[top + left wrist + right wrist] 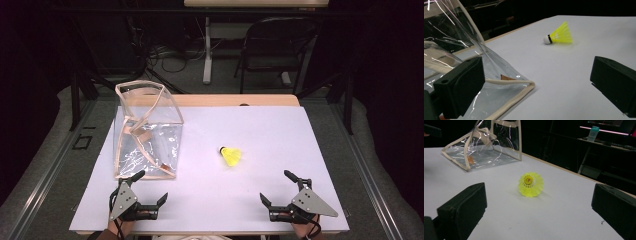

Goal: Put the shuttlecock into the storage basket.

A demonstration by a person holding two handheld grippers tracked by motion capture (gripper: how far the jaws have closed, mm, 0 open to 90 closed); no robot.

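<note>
A yellow shuttlecock (231, 155) with a white cork tip lies on its side near the middle of the white table (280, 125); it also appears as the shuttlecock (559, 35) and, skirt toward the camera, the shuttlecock (531, 184). A clear plastic bag (146, 131) with beige trim stands at the left; the bag (454, 50) is close to my left jaw, and the bag (484, 147) sits farther back. My left gripper (151, 188) rests open at the front left, just before the bag. My right gripper (274, 186) is open at the front right, empty.
Beyond the table's far edge stand a black folding chair (272, 42), a table leg (207, 47) and loose cables (170, 55) on the floor. A bottle (593, 133) stands on a dark desk in the right gripper view.
</note>
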